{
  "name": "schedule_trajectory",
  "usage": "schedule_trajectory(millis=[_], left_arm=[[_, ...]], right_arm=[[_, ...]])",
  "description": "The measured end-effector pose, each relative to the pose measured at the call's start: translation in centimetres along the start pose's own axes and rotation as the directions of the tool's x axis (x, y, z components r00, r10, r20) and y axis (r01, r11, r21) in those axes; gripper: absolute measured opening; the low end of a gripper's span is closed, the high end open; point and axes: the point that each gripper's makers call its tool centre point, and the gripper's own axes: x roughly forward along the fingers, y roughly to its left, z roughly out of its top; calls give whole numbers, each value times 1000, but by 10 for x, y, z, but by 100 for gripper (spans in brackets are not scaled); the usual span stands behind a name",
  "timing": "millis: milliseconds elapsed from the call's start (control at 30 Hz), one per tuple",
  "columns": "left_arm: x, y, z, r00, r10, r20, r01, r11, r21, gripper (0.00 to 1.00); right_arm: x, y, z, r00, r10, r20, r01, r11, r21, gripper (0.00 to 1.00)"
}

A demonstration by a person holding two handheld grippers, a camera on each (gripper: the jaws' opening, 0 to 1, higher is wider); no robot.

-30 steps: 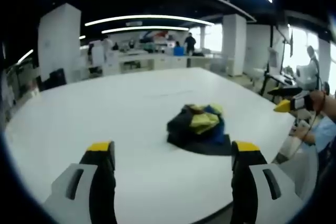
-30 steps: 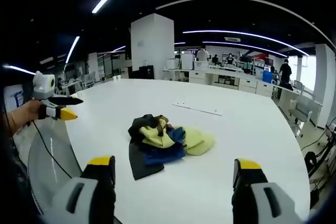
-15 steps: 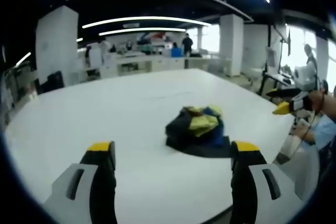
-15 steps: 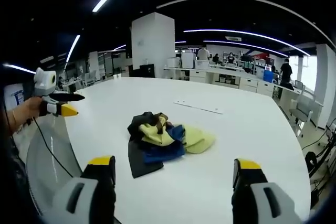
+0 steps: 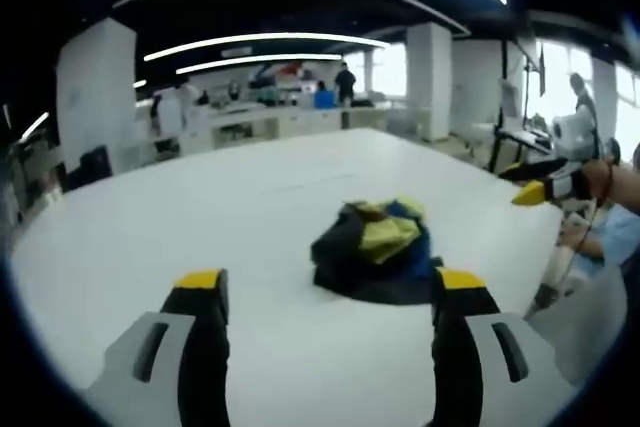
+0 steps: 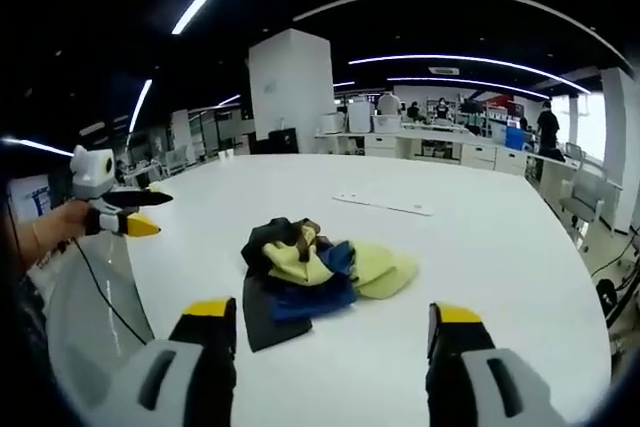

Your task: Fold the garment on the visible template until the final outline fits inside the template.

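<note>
A crumpled garment (image 5: 375,245) in black, yellow and blue lies bunched on the white table (image 5: 150,237). In the right gripper view the garment (image 6: 305,272) shows a pale yellow part spread to its right. My left gripper (image 5: 328,287) is open, held above the near table edge short of the heap, touching nothing. My right gripper (image 6: 333,312) is also open and empty, just short of the cloth. Each gripper appears in the other's view: the right gripper (image 5: 540,187) at the right, the left gripper (image 6: 128,215) at the left in a hand. A thin template line (image 6: 385,204) runs beyond the garment.
The table's rounded edge (image 6: 120,287) curves close by the left gripper. A cable (image 6: 95,287) hangs from that gripper. Desks, pillars and people (image 6: 545,127) stand far behind the table. A chair (image 6: 590,197) is past the far right edge.
Both views have shifted slightly with the hands. The garment lies as before, and both grippers stay open and empty.
</note>
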Motion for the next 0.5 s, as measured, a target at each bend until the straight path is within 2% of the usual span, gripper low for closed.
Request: schedule_trajectory(millis=[33,233,267,333,400,500], left_arm=[[4,0,1,1000,-5,3,5,1000,-6,78],[25,0,0,999,-48,22,49,998,-45,73],[28,0,-1,998,-54,25,55,997,-54,73],[36,2,-3,998,-58,27,60,995,-81,71],[43,1,-8,997,-79,-5,78,993,-86,70],[49,1,-9,996,-86,-6,85,994,-63,69]], right_arm=[[5,2,-2,1000,25,-10,-25,1000,5,77],[28,2,-13,997,72,-35,-71,997,12,73],[31,1,-15,997,60,-47,-60,998,3,73],[39,-3,-22,996,26,-85,-33,996,-84,71],[48,-1,-25,996,31,-87,-37,997,-67,67],[60,3,-30,993,56,-106,-61,997,-42,66]])
